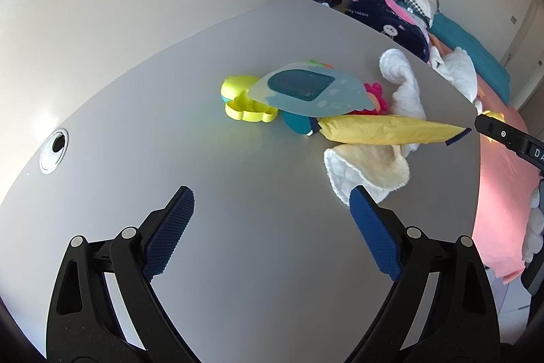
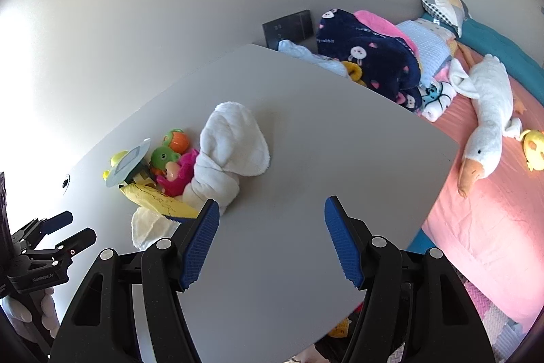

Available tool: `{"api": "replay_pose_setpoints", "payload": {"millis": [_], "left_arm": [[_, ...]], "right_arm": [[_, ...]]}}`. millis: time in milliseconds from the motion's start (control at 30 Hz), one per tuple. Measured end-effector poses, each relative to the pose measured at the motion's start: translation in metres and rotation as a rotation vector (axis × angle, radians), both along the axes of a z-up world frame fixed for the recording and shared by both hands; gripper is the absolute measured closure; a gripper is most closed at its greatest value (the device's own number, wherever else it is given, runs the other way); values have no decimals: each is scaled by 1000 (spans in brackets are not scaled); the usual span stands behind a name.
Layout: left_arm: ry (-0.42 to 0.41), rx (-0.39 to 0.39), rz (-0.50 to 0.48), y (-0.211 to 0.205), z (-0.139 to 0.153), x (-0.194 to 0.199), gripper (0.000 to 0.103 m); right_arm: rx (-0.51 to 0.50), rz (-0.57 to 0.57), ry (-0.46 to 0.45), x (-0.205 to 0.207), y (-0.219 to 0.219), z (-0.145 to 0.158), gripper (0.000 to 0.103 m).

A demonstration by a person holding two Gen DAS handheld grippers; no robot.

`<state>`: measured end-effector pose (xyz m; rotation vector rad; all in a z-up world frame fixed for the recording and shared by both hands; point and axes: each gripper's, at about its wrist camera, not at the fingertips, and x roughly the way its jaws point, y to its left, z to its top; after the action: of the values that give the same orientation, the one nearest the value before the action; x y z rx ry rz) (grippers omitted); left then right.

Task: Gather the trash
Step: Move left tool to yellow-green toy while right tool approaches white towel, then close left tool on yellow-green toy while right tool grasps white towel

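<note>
A yellow wrapper (image 1: 384, 130) lies on the grey table (image 1: 170, 111) over a white cloth (image 1: 370, 170), with a light blue packet (image 1: 306, 89) leaning on toys behind it. Both show in the right wrist view: the yellow wrapper (image 2: 159, 198) and the blue packet (image 2: 127, 164). My left gripper (image 1: 272, 220) is open and empty, short of the pile. My right gripper (image 2: 270, 240) is open and empty over bare table, its left finger (image 2: 200, 237) close to the cloth and wrapper. The left gripper also shows in the right wrist view (image 2: 68, 228).
Toys sit in the pile: a yellow one (image 1: 244, 97), a green frog (image 2: 163, 159), a pink one (image 2: 180, 174). A cable hole (image 1: 54, 150) is at the table's left. A bed with a pink sheet (image 2: 482, 227), a goose plush (image 2: 486, 121) and blankets (image 2: 370, 56) borders the table's right edge.
</note>
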<state>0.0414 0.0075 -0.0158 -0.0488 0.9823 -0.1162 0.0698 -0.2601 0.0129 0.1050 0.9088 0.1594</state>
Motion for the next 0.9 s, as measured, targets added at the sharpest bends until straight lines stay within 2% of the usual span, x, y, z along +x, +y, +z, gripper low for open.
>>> {"api": "replay_pose_setpoints", "payload": {"millis": [500, 900], "left_arm": [[27, 23, 19, 20, -18, 41, 13], [42, 23, 6, 22, -31, 78, 13]], "right_arm": [[10, 53, 27, 42, 32, 0, 38], [3, 93, 122, 66, 52, -25, 38]]}}
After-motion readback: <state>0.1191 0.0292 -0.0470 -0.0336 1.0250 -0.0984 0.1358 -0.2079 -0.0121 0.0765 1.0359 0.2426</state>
